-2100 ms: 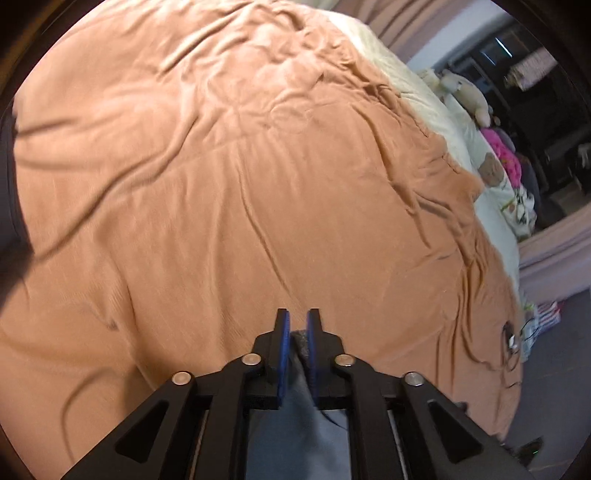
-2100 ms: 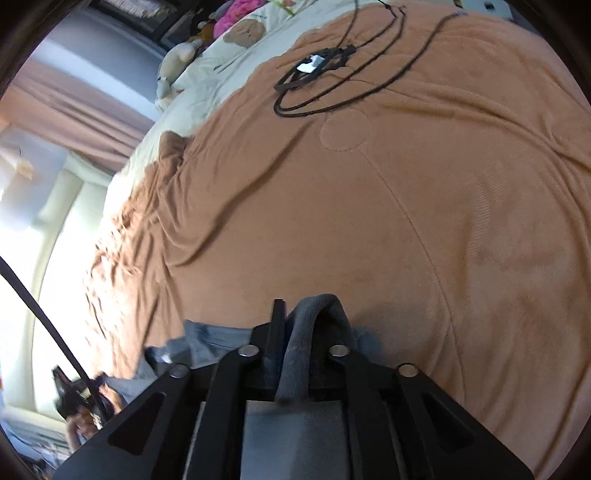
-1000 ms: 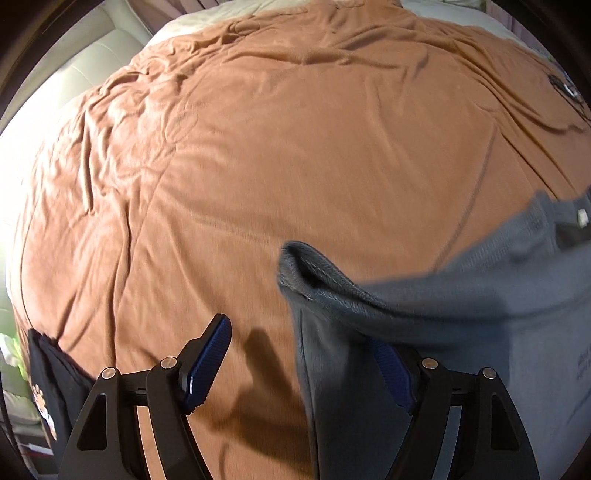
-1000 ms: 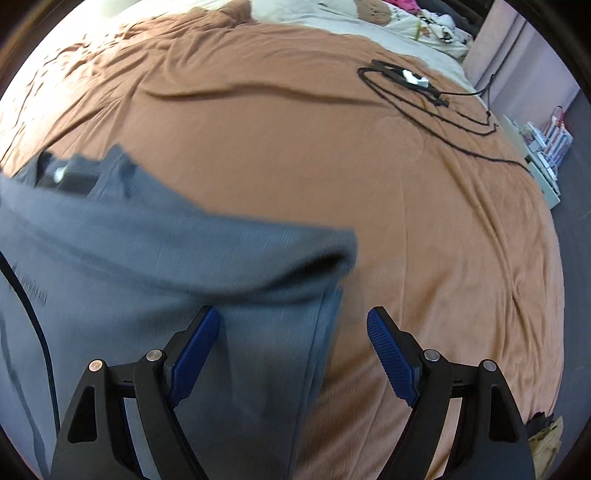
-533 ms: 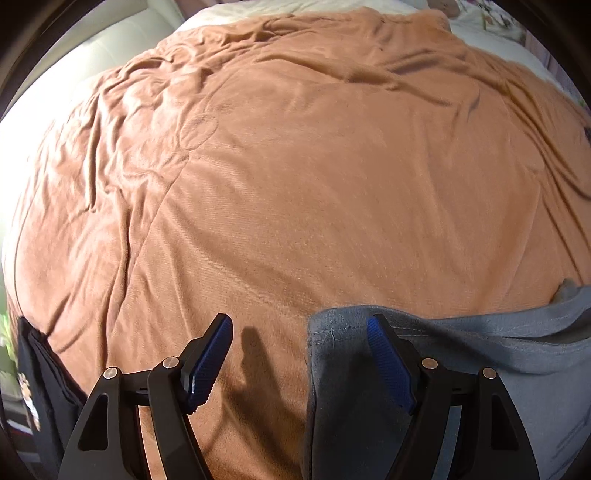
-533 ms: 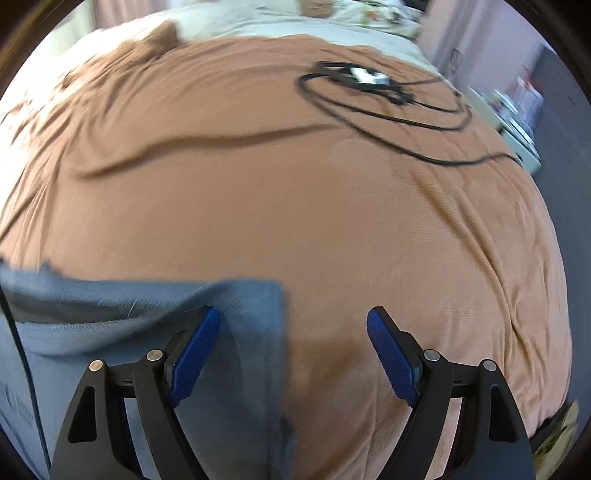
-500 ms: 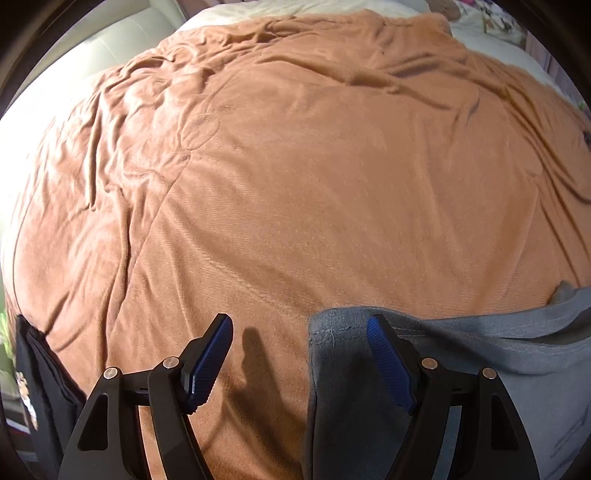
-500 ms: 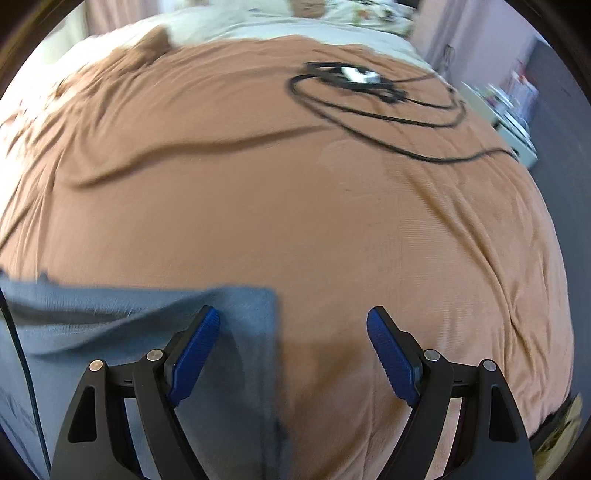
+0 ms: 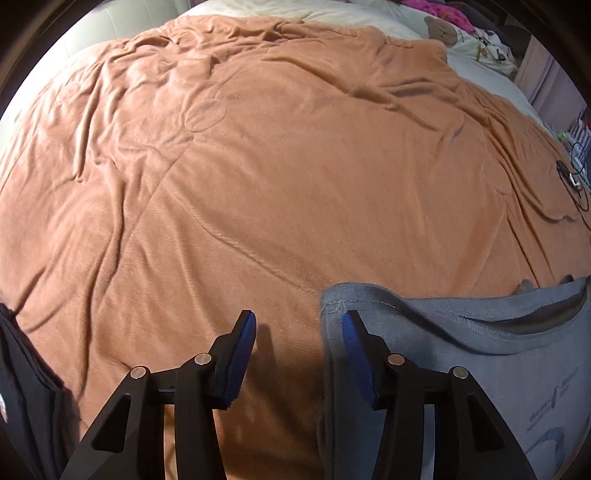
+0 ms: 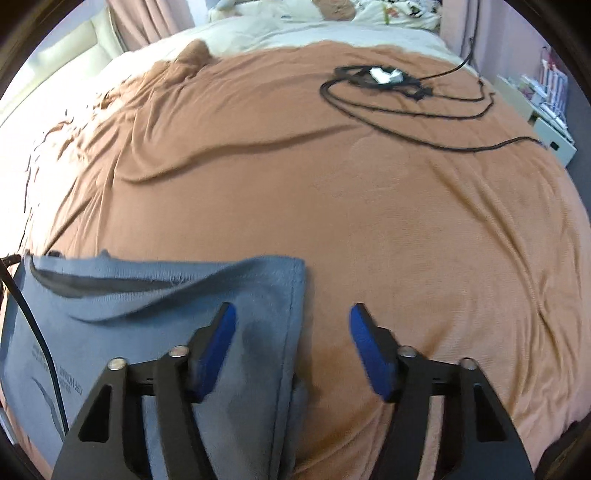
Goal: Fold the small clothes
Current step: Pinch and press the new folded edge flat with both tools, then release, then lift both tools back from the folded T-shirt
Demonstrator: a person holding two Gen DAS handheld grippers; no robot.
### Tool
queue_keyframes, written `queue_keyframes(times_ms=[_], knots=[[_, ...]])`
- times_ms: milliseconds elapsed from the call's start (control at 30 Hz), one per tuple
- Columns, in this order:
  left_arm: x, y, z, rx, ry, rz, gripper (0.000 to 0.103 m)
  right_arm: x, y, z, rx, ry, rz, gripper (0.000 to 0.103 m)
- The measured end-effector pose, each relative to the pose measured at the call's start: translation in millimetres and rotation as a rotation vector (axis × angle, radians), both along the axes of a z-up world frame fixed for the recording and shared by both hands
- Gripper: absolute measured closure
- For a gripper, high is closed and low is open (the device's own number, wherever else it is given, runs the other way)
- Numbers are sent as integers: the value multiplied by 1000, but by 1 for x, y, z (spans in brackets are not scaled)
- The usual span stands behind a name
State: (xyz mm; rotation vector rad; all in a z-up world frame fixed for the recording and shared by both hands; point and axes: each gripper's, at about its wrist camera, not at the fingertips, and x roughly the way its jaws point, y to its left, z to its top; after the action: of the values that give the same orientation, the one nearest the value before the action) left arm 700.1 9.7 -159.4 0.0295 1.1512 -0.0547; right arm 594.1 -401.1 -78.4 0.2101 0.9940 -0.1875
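A: Where does the grey T-shirt (image 9: 461, 369) lie?

B: Flat on the brown blanket (image 9: 295, 166) that covers the bed. Seen from the left gripper (image 9: 298, 332), it spreads off to that claw's right-hand side. Its stitched edge runs just inside the right-hand blue pad, and its corner sits just ahead of that pad's tip.

A: Is the left gripper holding it?

B: No. Its jaws have just been closing, but they stand apart, and between the pads there is mostly bare blanket with only the shirt's edge strip. Neither pad presses on the cloth.

A: And the right gripper (image 10: 291, 325)?

B: The mirror case. The T-shirt (image 10: 147, 314) lies to its left, the cloth passing under the left-hand pad, its side edge running down between the two pads. Those jaws have also just been closing, yet they too gape, pinching nothing.

A: Anything printed on the shirt?

B: Small dark lettering and a curved line low on it, too small to read. A dark neckline band shows along the far edge in both views.

A: What else is around?

B: Well ahead of the right gripper, a looped black cable (image 10: 406, 107) with a small white block (image 10: 386, 75) lies on the blanket. Beyond that, cream bedding (image 10: 295, 33). Low at the left of the left gripper, a black garment (image 9: 26, 387) hangs at the bed's edge.
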Motion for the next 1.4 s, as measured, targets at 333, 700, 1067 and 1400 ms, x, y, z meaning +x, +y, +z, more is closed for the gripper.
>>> queue_keyframes(times_ms=[333, 700, 1067, 1400], knots=[[12, -17, -14, -33, 7, -4, 90, 31, 2, -12, 30, 21, -20, 92], [-3, 5, 20, -74, -94, 78, 96, -7, 0, 13, 26, -100, -78, 102], [15, -6, -4, -7, -67, 85, 96, 2, 4, 5, -11, -66, -135, 102], [-10, -3, 13, -25, -50, 73, 46, -8, 14, 19, -22, -55, -101, 31]])
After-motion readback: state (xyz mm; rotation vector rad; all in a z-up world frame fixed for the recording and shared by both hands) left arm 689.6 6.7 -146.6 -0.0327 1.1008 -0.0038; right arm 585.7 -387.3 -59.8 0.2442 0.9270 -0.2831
